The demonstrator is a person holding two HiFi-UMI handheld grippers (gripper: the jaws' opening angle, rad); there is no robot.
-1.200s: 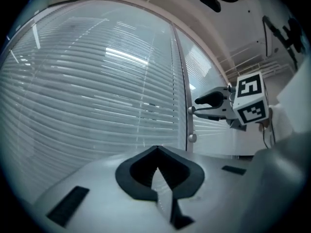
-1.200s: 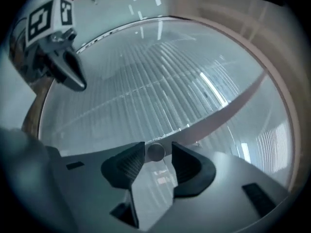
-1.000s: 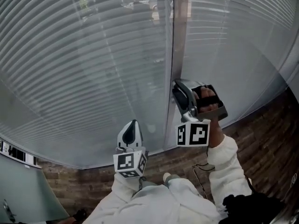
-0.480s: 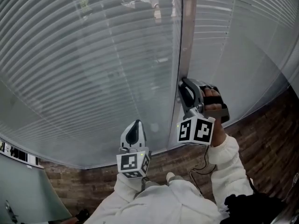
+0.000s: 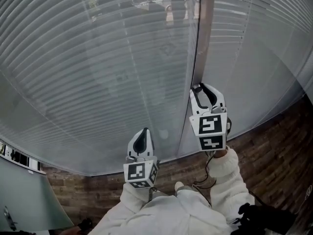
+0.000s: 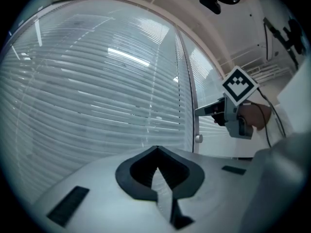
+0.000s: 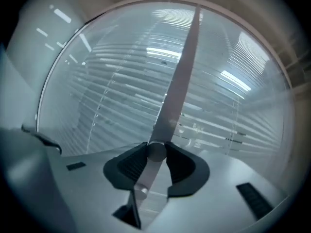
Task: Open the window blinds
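Window blinds [image 5: 98, 72] of thin horizontal slats hang lowered on both sides of a vertical frame post [image 5: 203, 43], covering the panes left and right of it down to their lower edge. The right gripper [image 5: 207, 93] is raised against the post, its marker cube facing the head camera. In its own view the jaws are closed narrowly around a small round knob [image 7: 156, 152] that sits on the post [image 7: 177, 81], one dark pad pressing each side of the knob. The left gripper [image 5: 142, 135] is held lower and to the left of the post, apart from the blinds, pointing at the slats. Its jaws [image 6: 155, 154] are pressed together with nothing between them. From the left gripper view a second small knob [image 6: 198, 138] shows on the post just below the right gripper [image 6: 199, 112].
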